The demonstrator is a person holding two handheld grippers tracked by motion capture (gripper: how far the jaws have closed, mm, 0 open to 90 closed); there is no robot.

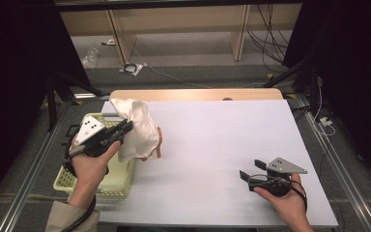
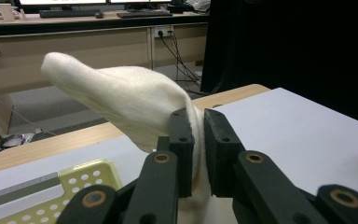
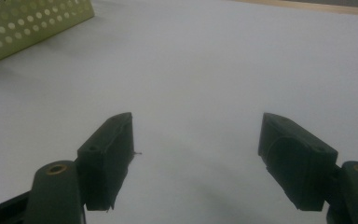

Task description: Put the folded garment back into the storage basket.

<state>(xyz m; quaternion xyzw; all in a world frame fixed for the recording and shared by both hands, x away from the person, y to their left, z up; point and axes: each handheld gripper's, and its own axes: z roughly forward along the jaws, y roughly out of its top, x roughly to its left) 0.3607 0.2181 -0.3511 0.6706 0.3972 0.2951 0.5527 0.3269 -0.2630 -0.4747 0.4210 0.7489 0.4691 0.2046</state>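
A white table (image 1: 212,145) stands in front of wooden desks on the far side, with dark curtains at left and right, and a pale yellow perforated basket (image 1: 118,181) sits at its near left edge, partly covered by the left hand. The cream cloth (image 1: 137,128) hangs above the table just right of the basket, a brownish strip on its right edge hard to make out. The left gripper (image 1: 127,126) is clamped on the cloth, whose lower part is cut off in the left gripper view, while the right gripper (image 1: 252,170) rests near the right edge, jaws apart with nothing between them.
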